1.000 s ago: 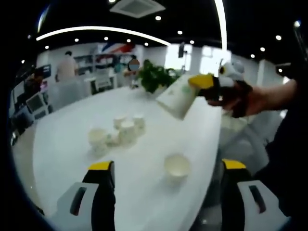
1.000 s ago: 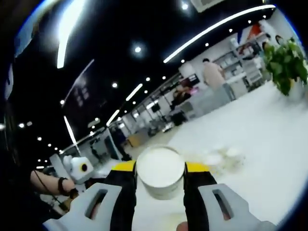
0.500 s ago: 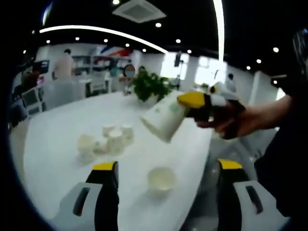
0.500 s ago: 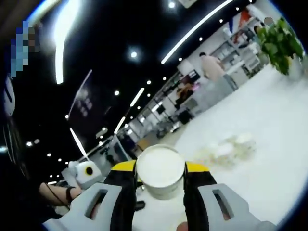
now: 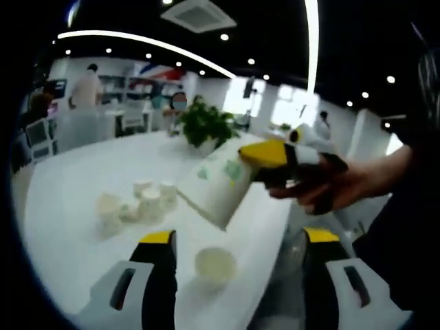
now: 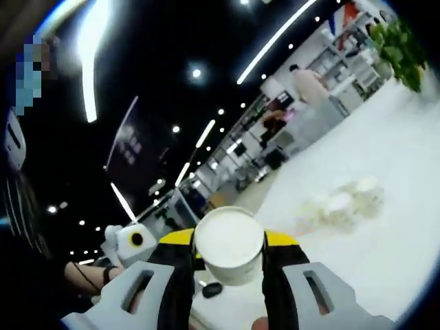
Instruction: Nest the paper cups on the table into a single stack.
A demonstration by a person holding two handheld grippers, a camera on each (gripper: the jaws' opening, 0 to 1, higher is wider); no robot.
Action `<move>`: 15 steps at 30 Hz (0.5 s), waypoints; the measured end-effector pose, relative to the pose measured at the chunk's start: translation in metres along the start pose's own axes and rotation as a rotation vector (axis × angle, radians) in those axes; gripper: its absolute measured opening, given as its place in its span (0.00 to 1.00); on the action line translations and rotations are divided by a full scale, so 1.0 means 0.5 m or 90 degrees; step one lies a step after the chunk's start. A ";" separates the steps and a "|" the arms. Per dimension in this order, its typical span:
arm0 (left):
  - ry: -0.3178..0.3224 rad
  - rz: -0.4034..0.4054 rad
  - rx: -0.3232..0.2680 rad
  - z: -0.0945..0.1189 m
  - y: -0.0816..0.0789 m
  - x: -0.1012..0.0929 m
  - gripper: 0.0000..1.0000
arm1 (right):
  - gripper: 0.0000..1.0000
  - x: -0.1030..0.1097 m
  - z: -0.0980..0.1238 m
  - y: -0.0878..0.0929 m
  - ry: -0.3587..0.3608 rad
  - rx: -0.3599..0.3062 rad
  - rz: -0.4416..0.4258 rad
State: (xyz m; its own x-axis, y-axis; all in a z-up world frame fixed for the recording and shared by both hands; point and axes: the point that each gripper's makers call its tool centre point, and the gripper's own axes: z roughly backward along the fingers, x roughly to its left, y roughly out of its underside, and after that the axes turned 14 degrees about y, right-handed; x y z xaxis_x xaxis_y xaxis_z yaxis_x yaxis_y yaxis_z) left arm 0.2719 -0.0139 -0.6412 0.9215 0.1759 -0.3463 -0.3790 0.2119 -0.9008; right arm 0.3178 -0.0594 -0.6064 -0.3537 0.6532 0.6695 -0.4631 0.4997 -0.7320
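Right gripper (image 6: 229, 256): jaws clamped on a white paper cup with green print (image 6: 229, 245), held aloft above the white oval table (image 5: 75, 185). Left gripper (image 5: 237, 240): jaws spread wide, empty, a single upright white paper cup (image 5: 214, 265) on the table between them. Cluster of white paper cups (image 5: 134, 204): farther along the table, apart from the single cup.

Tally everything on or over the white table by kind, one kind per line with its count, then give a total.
Paper cup held in the right hand-held gripper, tilted over the table: 1
Single paper cup standing between the left hand-held gripper's jaws: 1
Paper cups in the far cluster: about 4, too blurred for certainty
Potted plant: 1
Total: about 7
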 end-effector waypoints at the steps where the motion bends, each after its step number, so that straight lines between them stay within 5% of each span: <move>1: 0.008 0.004 0.002 -0.002 -0.001 -0.005 0.69 | 0.34 0.002 0.000 0.003 -0.002 0.002 -0.003; 15: 0.028 0.015 -0.063 0.014 -0.034 -0.009 0.48 | 0.34 0.016 0.004 0.022 -0.018 0.008 -0.040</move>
State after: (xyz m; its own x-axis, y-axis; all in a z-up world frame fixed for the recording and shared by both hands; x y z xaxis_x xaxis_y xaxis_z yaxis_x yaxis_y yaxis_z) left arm 0.2735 -0.0117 -0.6227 0.9164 0.1360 -0.3764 -0.3917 0.1117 -0.9133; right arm 0.3080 -0.0499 -0.6089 -0.3460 0.6042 0.7178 -0.4956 0.5319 -0.6866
